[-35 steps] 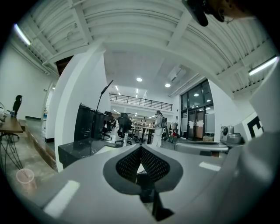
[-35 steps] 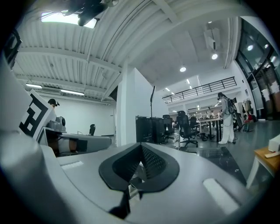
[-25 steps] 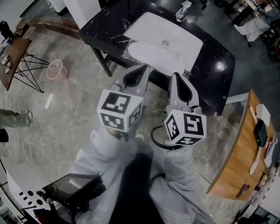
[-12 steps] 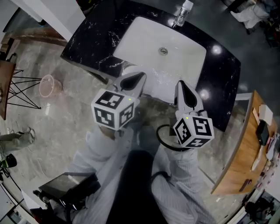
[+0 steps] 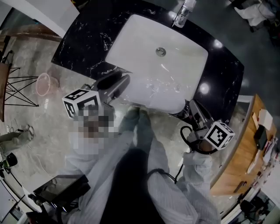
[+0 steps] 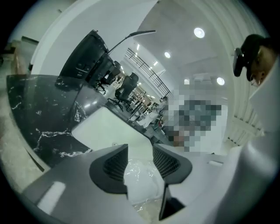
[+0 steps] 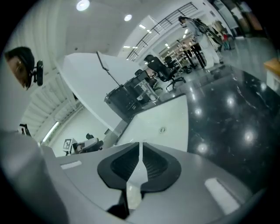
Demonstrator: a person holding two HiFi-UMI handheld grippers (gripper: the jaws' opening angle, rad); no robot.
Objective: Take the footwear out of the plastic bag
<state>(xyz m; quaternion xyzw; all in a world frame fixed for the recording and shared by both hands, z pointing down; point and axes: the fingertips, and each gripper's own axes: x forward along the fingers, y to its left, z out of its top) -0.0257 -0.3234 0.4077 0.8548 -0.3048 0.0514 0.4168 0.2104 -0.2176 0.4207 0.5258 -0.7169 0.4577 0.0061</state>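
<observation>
Nearest, at the bottom of the head view, the person's light trousers [image 5: 109,175] are seen, with the two marker cubes just above: left cube [image 5: 82,103] at middle left, right cube [image 5: 221,135] at lower right. Left gripper [image 5: 117,83] is pointed at the left end of the plastic bag [image 5: 153,89]. Its jaws are opening and stand well apart, with crinkled clear film bulging between them in the left gripper view; the pads are not pressed onto it, so it is counted as released. Right gripper [image 5: 194,109] is set at the bag's right end. Its jaws are opening but are parted only by a narrow slit, and a thin whitish sheet of the bag is pinched in that slit, so it is counted as grasping the film. The bag is laid across the near rim of the white sink [image 5: 144,39], at frame centre. The footwear [image 5: 151,94] is inside it, seen only as a white bulk under glossy film; its shape can't be made out. Further up, the drain [image 5: 161,51] is seen mid-basin and the tap [image 5: 183,11] at the top edge. The basin is set in a black marble counter [image 5: 87,39]. A pink basket [image 5: 43,84] is on the floor at far left and a wooden table [image 5: 245,144] at far right.
</observation>
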